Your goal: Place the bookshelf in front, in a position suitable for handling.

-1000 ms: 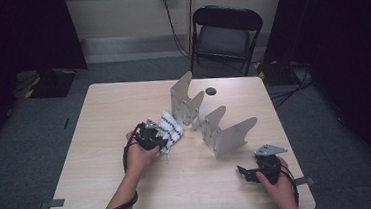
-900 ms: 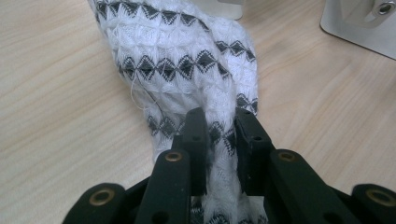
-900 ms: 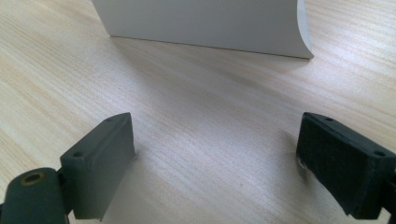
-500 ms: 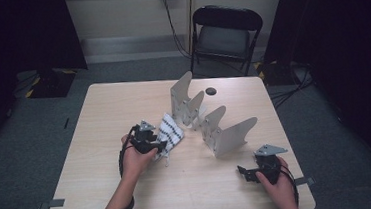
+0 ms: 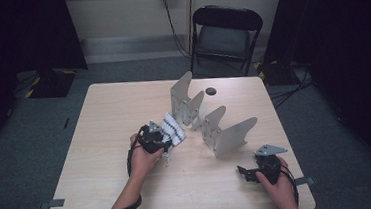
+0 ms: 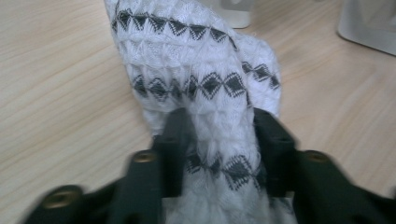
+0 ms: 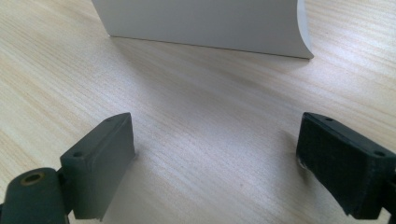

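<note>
A white knitted sock (image 5: 173, 129) (image 6: 201, 70) with rows of black diamonds lies on the wooden table (image 5: 109, 115), left of a row of grey metal fin-shaped stands (image 5: 210, 122). My left gripper (image 5: 155, 138) (image 6: 224, 140) is shut on the sock's near end, and the knit bunches between its jaws. Near the table's front right, my right gripper (image 5: 246, 172) (image 7: 215, 154) rests low over bare wood, open with nothing between its jaws. It faces the flat side of the nearest grey stand (image 5: 233, 136) (image 7: 205, 23).
A small black round object (image 5: 211, 91) lies on the table behind the stands. A black folding chair (image 5: 228, 31) stands beyond the far edge. Bare wood spreads over the left half and the front middle of the table.
My left hand has shifted slightly with the sock still in the gripper. The right gripper has not moved.
</note>
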`<state>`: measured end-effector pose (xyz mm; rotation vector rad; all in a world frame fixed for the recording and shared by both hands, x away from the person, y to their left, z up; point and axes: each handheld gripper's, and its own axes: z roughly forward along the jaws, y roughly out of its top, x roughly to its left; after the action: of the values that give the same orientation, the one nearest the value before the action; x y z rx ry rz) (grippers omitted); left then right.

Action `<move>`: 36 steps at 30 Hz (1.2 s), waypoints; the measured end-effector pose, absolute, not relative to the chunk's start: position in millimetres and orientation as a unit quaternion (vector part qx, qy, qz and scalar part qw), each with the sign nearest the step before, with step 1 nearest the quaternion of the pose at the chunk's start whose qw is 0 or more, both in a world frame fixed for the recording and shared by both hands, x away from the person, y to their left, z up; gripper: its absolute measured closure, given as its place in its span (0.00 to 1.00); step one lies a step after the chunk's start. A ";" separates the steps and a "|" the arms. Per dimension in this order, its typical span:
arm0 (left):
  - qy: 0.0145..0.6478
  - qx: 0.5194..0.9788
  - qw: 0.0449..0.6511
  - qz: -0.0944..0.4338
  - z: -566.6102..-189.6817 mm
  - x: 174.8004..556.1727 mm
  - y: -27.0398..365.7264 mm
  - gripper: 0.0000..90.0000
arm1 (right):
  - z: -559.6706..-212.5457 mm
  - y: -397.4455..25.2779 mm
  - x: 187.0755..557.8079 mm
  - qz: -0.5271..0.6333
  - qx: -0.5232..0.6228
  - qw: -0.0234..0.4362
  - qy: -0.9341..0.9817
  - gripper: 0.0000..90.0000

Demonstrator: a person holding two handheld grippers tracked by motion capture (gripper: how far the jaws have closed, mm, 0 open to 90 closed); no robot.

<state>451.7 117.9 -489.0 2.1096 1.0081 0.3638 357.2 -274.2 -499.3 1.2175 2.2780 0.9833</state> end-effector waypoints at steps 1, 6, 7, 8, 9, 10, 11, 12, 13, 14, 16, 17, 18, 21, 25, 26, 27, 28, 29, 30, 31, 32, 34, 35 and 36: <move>0.398 0.831 0.364 0.137 -484.7 450.0 116.0 0.82 | -499.3 -274.2 357.2 0.349 0.433 0.188 0.810 0.12; 0.407 0.824 0.370 0.132 -468.0 449.5 119.4 0.85 | -499.3 -274.2 357.2 0.349 0.433 0.188 0.810 0.12; 0.410 0.816 0.383 0.137 -453.2 450.1 123.2 0.85 | -499.3 -274.2 357.2 0.349 0.433 0.188 0.810 0.12; 0.404 0.816 0.385 0.147 -443.8 451.4 125.2 0.85 | -499.3 -274.2 357.2 0.349 0.433 0.188 0.810 0.12; 0.403 0.813 0.390 0.154 -433.6 452.2 126.5 0.85 | -499.3 -274.2 357.2 0.349 0.433 0.188 0.810 0.12; 0.403 0.813 0.390 0.154 -433.6 452.2 126.5 0.85 | -499.3 -274.2 357.3 0.349 0.433 0.188 0.810 0.12; 0.399 0.805 0.405 0.169 -411.7 454.9 128.5 0.85 | -499.3 -274.2 357.2 0.349 0.433 0.188 0.810 0.12; 0.395 0.804 0.408 0.175 -400.1 456.1 128.8 0.85 | -499.3 -274.2 357.2 0.349 0.433 0.188 0.810 0.12; 0.395 0.804 0.408 0.175 -400.1 456.1 128.8 0.85 | -499.3 -274.2 357.2 0.349 0.433 0.188 0.810 0.12; 0.390 0.801 0.416 0.183 -389.1 457.6 128.2 0.85 | -499.2 -274.2 357.2 0.349 0.434 0.188 0.809 0.12; 0.384 0.789 0.439 0.195 -362.0 461.3 122.9 0.85 | -499.2 -274.1 357.3 0.349 0.434 0.188 0.809 0.12; 0.380 0.789 0.441 0.198 -355.9 462.9 119.8 0.85 | -499.2 -274.1 357.3 0.349 0.434 0.188 0.809 0.12; 0.380 0.788 0.442 0.197 -352.3 464.5 115.5 0.85 | -499.2 -274.1 357.3 0.349 0.434 0.188 0.809 0.12; 0.370 0.801 0.429 0.192 -354.0 470.6 101.1 0.85 | -499.2 -274.1 357.4 0.349 0.433 0.188 0.809 0.12; 0.368 0.814 0.411 0.179 -375.5 474.5 87.5 0.85 | -499.2 -274.1 357.4 0.349 0.433 0.188 0.809 0.12; 0.365 0.818 0.406 0.178 -381.6 475.3 86.1 0.85 | -499.2 -274.1 357.4 0.349 0.434 0.188 0.809 0.12; 0.369 0.818 0.406 0.175 -387.8 475.4 84.6 0.85 | -499.2 -274.1 357.4 0.349 0.433 0.188 0.809 0.12; 0.373 0.816 0.407 0.173 -394.0 475.5 83.6 0.85 | -499.2 -274.1 357.4 0.349 0.433 0.188 0.809 0.12; 0.374 0.817 0.405 0.172 -398.5 476.2 83.7 0.85 | -499.2 -274.1 357.3 0.349 0.434 0.188 0.809 0.12; 0.374 0.817 0.405 0.172 -398.5 476.2 83.7 0.85 | -499.2 -274.0 357.3 0.349 0.434 0.188 0.809 0.12; 0.379 0.814 0.405 0.170 -405.7 477.4 84.2 0.85 | -499.3 -274.1 357.4 0.349 0.433 0.188 0.809 0.12; 0.379 0.814 0.405 0.170 -405.7 477.4 84.2 0.85 | -499.3 -274.1 357.4 0.349 0.433 0.188 0.809 0.12; 0.382 0.813 0.406 0.169 -407.4 478.5 85.5 0.85 | -499.2 -274.1 357.4 0.349 0.433 0.188 0.809 0.12; 0.383 0.813 0.406 0.168 -407.8 479.1 85.2 0.85 | -499.2 -274.1 357.3 0.349 0.434 0.188 0.809 0.12; 0.381 0.816 0.400 0.172 -407.8 479.5 85.5 0.85 | -499.2 -274.1 357.4 0.349 0.433 0.188 0.809 0.12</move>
<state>479.5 85.5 -407.8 2.0635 0.9647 0.4354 357.4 -274.1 -499.2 1.2184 2.2776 0.9823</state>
